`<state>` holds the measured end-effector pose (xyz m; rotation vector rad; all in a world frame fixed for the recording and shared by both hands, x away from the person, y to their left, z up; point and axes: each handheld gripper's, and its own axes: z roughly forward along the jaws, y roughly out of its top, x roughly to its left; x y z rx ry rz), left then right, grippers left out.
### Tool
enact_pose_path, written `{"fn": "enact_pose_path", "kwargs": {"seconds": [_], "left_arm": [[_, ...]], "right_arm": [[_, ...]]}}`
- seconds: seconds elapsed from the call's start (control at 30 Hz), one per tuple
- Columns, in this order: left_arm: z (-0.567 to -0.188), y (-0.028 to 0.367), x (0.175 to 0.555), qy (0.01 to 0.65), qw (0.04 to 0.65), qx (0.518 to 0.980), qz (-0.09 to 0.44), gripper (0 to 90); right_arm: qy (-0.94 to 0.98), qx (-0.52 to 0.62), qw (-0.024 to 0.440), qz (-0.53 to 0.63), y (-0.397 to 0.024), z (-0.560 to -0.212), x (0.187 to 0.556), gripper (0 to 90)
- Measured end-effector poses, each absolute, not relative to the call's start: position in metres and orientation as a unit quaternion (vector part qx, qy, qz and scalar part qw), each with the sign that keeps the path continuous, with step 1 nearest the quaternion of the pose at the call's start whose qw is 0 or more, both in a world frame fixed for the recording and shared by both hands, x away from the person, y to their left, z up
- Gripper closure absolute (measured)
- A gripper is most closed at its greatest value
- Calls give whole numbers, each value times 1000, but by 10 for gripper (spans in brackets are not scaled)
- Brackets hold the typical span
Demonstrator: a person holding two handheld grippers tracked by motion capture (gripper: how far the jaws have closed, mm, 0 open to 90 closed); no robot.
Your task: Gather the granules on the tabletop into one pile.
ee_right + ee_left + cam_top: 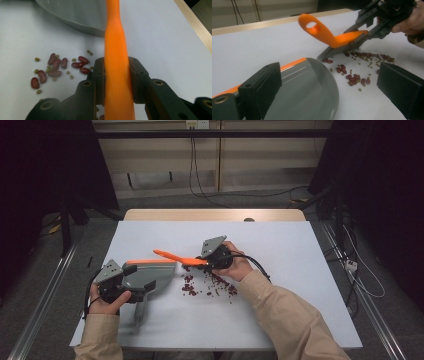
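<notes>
Your right tongs [116, 75] clamped on the orange brush handle [116, 50], bristles among the beans [210, 285], your left tongs [131, 287] gripping the grey dustpan [155, 275] on the counter [280, 250]

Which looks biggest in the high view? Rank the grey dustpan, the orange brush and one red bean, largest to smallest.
1. Grey dustpan, held by the left claw.
2. Orange brush, clamped in the right claw; longish but much thinner.
3. One red bean, a speck among the scatter.

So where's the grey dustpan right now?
In the high view the grey dustpan lies on the table's left side, at the left gripper, its mouth facing the spilled beans.
</notes>
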<state>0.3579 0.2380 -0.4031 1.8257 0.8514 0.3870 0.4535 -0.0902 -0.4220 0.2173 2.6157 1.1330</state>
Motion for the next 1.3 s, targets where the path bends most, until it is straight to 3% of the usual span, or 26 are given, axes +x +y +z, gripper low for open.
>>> {"fn": "enact_pose_path", "kwargs": {"seconds": [0.73, 1.1, 1.3], "left_arm": [[-403, 242, 356, 354, 517, 762, 163, 57], [-404, 242, 357, 354, 517, 763, 162, 57], [-404, 242, 357, 354, 518, 762, 161, 57]], "right_arm": [[909, 70, 121, 394, -100, -418, 422, 710], [887, 123, 133, 425, -108, -404, 426, 714], [853, 221, 115, 458, -109, -394, 422, 714]]}}
